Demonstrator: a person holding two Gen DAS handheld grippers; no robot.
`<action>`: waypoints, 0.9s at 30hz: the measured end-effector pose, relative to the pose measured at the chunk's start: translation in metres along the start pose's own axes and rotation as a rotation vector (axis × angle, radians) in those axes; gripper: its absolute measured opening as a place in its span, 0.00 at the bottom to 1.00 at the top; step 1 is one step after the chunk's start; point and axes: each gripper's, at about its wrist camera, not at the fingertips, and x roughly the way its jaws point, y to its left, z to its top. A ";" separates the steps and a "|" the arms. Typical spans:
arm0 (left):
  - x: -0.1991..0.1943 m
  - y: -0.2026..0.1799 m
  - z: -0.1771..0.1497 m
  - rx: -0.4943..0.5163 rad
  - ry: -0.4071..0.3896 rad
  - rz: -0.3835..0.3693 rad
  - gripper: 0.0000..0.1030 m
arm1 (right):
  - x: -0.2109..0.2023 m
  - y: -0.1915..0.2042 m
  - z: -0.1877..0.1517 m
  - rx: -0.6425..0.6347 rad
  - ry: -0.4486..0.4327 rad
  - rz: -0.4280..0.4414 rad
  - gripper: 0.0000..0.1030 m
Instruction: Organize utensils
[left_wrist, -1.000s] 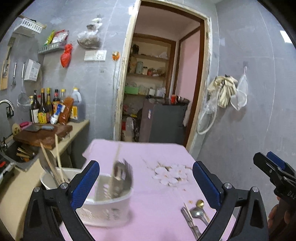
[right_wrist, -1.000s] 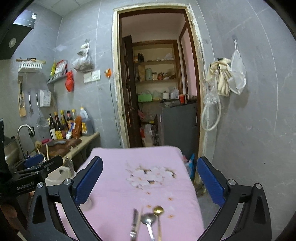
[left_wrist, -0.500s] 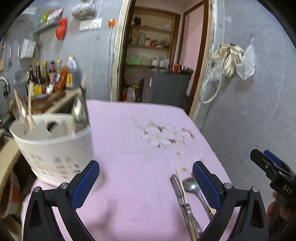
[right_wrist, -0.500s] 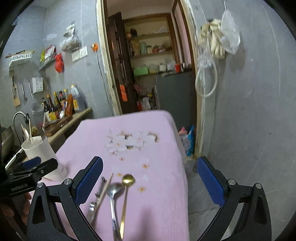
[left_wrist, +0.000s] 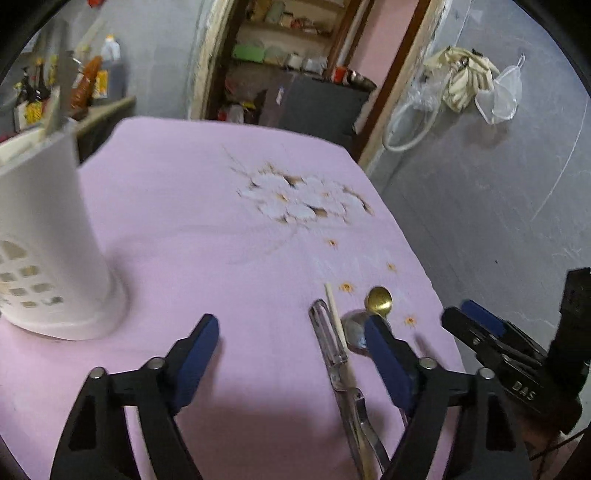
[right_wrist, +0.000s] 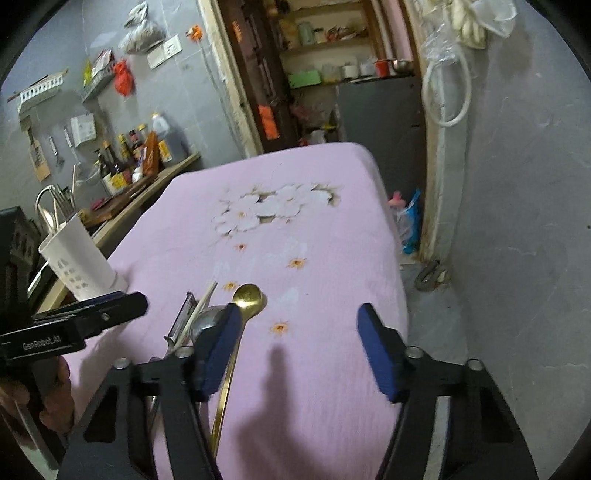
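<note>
Two handheld grippers, each a black plastic frame with triangular cut-outs, silver screws at the joints and two fingers lined with blue pads. The left gripper carries white lettering, "GenRobot.AI", on its side behind the fingers. The right gripper shows "DAS" in white on its body.
</note>
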 end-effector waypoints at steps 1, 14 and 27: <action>0.005 -0.002 0.000 0.008 0.021 -0.013 0.67 | 0.006 0.001 0.000 -0.011 0.011 0.014 0.44; 0.038 -0.010 0.006 0.011 0.159 -0.093 0.35 | 0.042 0.006 0.002 -0.046 0.117 0.159 0.24; 0.052 -0.011 0.017 -0.005 0.222 -0.105 0.15 | 0.067 0.005 0.008 -0.026 0.208 0.238 0.24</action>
